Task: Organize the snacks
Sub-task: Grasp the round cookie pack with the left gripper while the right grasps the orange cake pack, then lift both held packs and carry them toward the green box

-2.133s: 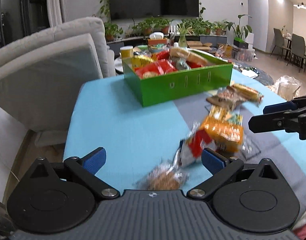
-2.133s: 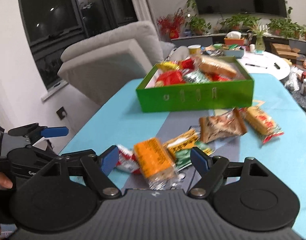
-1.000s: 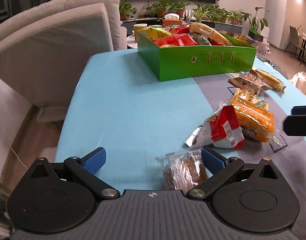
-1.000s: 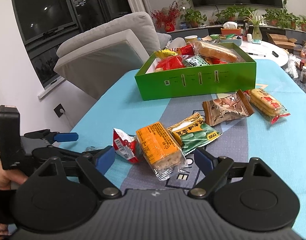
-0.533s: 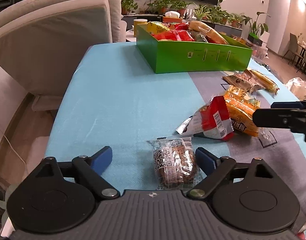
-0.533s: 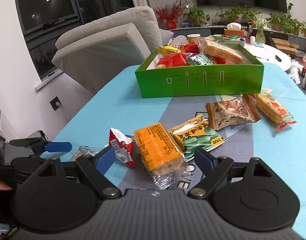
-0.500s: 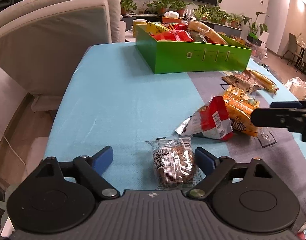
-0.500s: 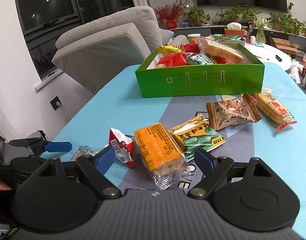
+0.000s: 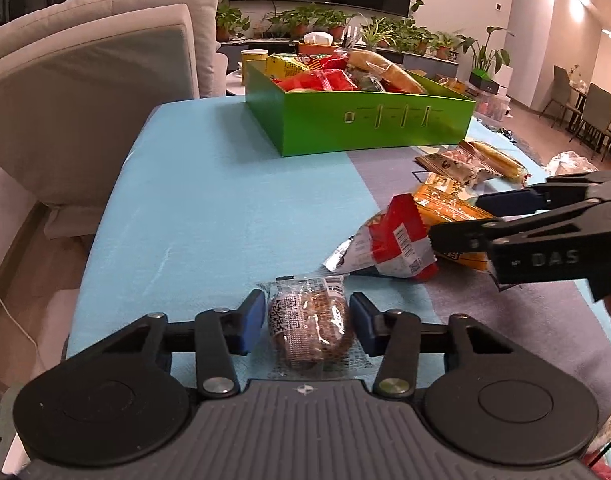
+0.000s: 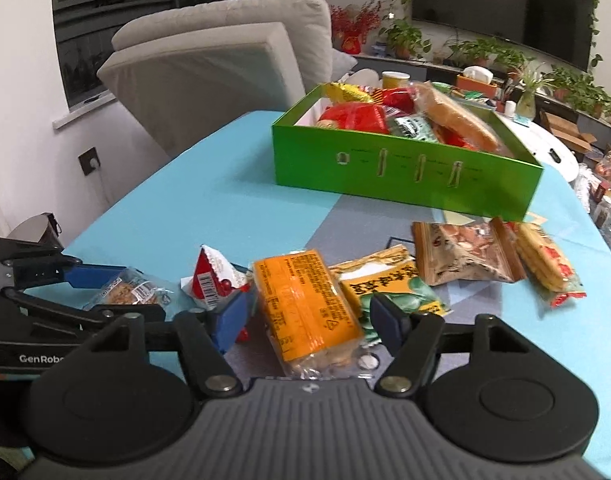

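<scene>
My left gripper [image 9: 305,322] has its pads closed against a clear-wrapped brown cake [image 9: 310,326] on the blue tablecloth. It also shows in the right wrist view [image 10: 131,291]. My right gripper [image 10: 311,320] straddles an orange cracker packet [image 10: 305,304], its pads close beside it with a small gap. A red-and-white packet [image 9: 393,246] lies between the two. A green box [image 9: 369,124] full of snacks stands at the far side of the table.
A yellow-green packet [image 10: 389,286], a brown packet [image 10: 461,256] and a red-striped cracker packet [image 10: 545,260] lie right of the orange one. A grey sofa [image 9: 85,92] stands left of the table. The table's left edge [image 9: 105,216] is near.
Both grippers have narrowed from wide open. The left one has moved forward and closed onto the brown cake. The right one has come down around the orange packet.
</scene>
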`<state>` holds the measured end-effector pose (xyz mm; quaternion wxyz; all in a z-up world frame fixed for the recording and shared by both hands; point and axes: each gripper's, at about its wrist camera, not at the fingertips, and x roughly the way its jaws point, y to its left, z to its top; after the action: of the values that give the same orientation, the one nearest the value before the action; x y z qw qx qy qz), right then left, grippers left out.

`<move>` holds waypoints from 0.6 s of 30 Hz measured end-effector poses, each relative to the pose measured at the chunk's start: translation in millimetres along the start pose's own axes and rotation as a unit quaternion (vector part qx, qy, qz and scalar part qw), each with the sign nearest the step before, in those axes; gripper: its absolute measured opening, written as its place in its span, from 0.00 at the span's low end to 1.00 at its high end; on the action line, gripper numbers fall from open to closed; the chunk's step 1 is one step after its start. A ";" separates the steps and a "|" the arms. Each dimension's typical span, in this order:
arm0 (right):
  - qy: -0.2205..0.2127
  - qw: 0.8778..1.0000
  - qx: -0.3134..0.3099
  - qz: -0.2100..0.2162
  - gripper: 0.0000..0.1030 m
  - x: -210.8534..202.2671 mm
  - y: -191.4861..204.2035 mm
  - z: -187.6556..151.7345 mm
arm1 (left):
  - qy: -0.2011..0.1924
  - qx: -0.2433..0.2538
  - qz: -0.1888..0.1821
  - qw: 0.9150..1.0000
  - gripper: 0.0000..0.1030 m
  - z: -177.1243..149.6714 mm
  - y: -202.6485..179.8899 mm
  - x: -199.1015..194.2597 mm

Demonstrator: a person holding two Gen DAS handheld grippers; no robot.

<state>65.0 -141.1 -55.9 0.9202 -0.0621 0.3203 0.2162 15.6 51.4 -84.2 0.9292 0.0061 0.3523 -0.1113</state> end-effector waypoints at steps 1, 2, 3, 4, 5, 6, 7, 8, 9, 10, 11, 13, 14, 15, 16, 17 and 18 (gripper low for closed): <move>0.002 1.000 0.001 0.000 0.63 1.8 0.6 0.0 | 0.000 0.000 0.000 1.000 0.41 0.0 -0.4 0.0; 0.003 1.000 0.003 0.001 0.63 3.1 0.9 0.2 | 0.000 -0.001 0.000 1.000 0.40 0.1 -0.4 -0.2; 0.004 1.000 0.005 0.002 0.63 4.4 1.1 0.2 | 0.000 -0.002 0.000 1.000 0.40 0.1 -0.4 0.0; 0.005 1.000 0.004 0.000 0.63 5.1 3.1 0.7 | 0.001 -0.004 -0.001 1.000 0.39 0.2 0.0 -0.5; 0.005 1.000 0.004 -0.001 0.63 4.5 4.3 0.5 | 0.001 -0.005 -0.002 1.000 0.38 0.8 0.1 -0.9; 0.007 1.000 0.006 0.000 0.63 3.9 4.5 0.5 | 0.001 -0.006 -0.003 1.000 0.37 1.1 0.2 -1.7; 0.008 1.000 0.010 0.004 0.63 2.9 4.9 0.7 | 0.000 -0.007 -0.003 1.000 0.37 1.4 0.3 -2.7; 0.009 1.000 0.017 0.009 0.62 1.6 4.0 0.8 | -0.001 -0.008 -0.003 1.000 0.36 1.8 0.7 -3.6; 0.010 1.000 0.024 0.013 0.62 -0.5 2.8 0.6 | -0.004 -0.009 -0.003 1.000 0.36 2.4 1.0 -4.9; 0.008 0.999 0.030 0.018 0.62 -2.6 2.0 0.5 | -0.005 -0.009 -0.003 1.000 0.36 3.6 1.1 -5.5; 0.005 0.999 0.036 0.021 0.62 -5.4 1.1 0.2 | -0.007 -0.010 -0.003 1.000 0.36 4.7 0.8 -7.0; -0.004 0.999 0.045 0.024 0.62 -11.8 0.2 1.1 | -0.012 -0.009 -0.002 1.000 0.36 6.0 0.0 -9.4; -0.008 0.999 0.047 0.025 0.62 -14.5 0.3 2.1 | -0.014 -0.007 -0.002 1.000 0.36 7.1 -0.7 -10.8; -0.012 0.998 0.047 0.027 0.62 -17.3 0.4 3.0 | -0.017 -0.007 -0.001 1.000 0.36 8.1 -0.9 -12.1; -0.016 0.998 0.049 0.027 0.62 -20.4 0.0 4.3 | -0.019 -0.007 -0.002 1.000 0.36 9.4 -1.6 -12.9; -0.020 0.998 0.050 0.028 0.62 -23.0 -0.5 5.4 | -0.022 -0.006 -0.002 1.000 0.36 10.6 -2.2 -14.4; -0.026 0.998 0.052 0.030 0.62 -26.3 -0.8 6.6 | -0.024 -0.006 -0.003 1.000 0.36 11.6 -2.7 -15.7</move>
<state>50.6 -149.5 -34.5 0.9233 0.0010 0.3090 0.2280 11.2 50.9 -65.0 0.9371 -0.0026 0.3308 -0.1118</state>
